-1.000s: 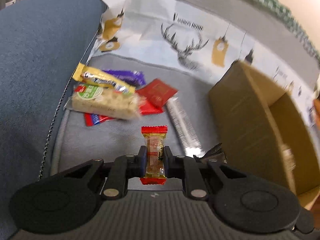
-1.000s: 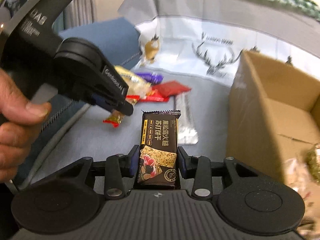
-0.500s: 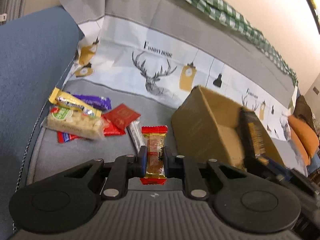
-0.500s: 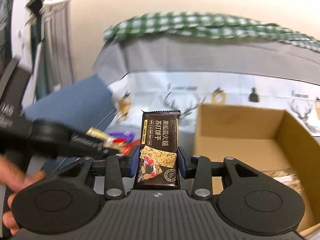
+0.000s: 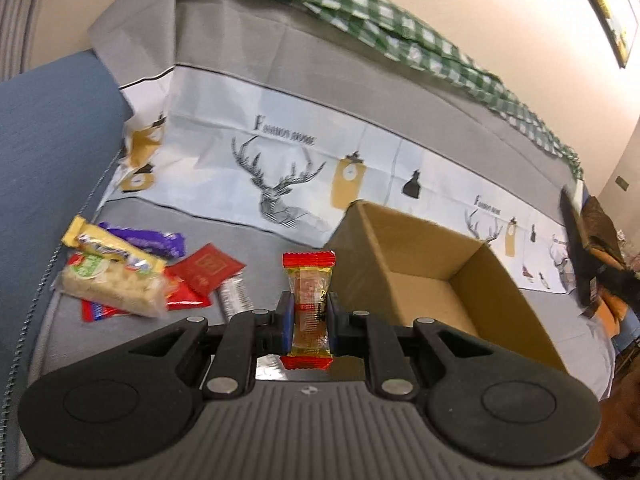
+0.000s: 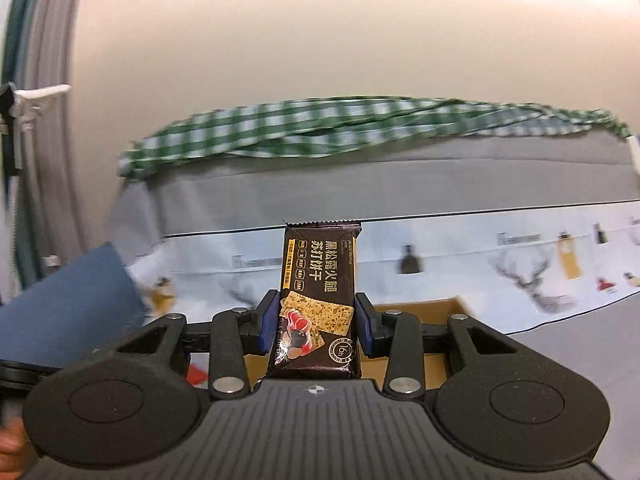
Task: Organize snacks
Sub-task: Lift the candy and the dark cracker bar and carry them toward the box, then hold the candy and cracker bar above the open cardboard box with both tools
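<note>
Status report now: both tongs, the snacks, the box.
Left tongs shut on red-ended candy. Right tongs shut on dark cracker packet. Cardboard box open, nothing blocking it. Snack pile on the sofa.

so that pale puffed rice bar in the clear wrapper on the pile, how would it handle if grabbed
The puffed rice bar looks chunky yet airy, so probably light for its size. Its crisp, lumpy filling suggests it could crumble under a hard squeeze. The glossy clear wrapper may be slippery, and it lies on other packets, so a push would likely slide it.
</note>
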Action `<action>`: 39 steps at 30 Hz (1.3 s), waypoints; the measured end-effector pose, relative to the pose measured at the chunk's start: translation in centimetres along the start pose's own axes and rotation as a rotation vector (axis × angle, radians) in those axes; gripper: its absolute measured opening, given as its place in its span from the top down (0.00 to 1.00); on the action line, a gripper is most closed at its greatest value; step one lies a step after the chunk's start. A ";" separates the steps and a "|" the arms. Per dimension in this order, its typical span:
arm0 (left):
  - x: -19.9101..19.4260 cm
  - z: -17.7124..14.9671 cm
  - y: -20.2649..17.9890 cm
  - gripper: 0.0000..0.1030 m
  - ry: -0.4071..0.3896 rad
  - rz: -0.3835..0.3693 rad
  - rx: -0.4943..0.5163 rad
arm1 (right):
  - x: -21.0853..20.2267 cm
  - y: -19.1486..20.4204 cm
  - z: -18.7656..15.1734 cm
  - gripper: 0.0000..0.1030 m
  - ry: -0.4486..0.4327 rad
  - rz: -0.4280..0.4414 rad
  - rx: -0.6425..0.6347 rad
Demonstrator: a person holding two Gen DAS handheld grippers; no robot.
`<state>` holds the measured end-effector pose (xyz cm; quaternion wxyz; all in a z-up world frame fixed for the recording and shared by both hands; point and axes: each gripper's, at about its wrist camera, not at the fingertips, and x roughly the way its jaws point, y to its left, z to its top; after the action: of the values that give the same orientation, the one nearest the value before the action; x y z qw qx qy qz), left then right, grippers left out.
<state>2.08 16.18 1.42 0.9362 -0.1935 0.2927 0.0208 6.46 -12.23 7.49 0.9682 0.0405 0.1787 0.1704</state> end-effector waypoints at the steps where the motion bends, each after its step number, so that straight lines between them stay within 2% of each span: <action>1: 0.2 0.0 -0.4 0.83 -0.001 -0.006 0.003 | 0.1 -0.7 -0.4 0.60 0.005 -0.017 0.009; 5: 0.9 0.2 -2.4 0.83 -0.024 -0.041 0.022 | 0.9 -3.3 -2.0 0.61 0.076 -0.070 0.066; 10: 2.1 0.1 -5.4 0.83 -0.058 -0.090 0.052 | 1.2 -5.0 -2.2 0.61 0.077 -0.080 0.076; 15: 3.6 -0.6 -9.1 0.83 -0.078 -0.142 0.154 | 1.0 -5.8 -2.4 0.61 0.065 -0.092 0.041; 21: 5.6 -1.4 -12.7 0.83 -0.080 -0.197 0.239 | 1.3 -7.0 -2.4 0.60 0.083 -0.119 0.059; 29: 6.3 -2.2 -14.4 0.82 -0.084 -0.235 0.276 | 1.6 -7.9 -2.6 0.60 0.103 -0.151 0.060; 39: 6.5 -2.0 -14.7 0.82 -0.084 -0.248 0.271 | 2.1 -7.2 -2.5 0.60 0.116 -0.141 0.036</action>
<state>8.66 1.32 1.47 0.9604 -0.0993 0.2275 -0.1264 9.71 -18.23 3.43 0.9650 0.0352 0.2397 0.1008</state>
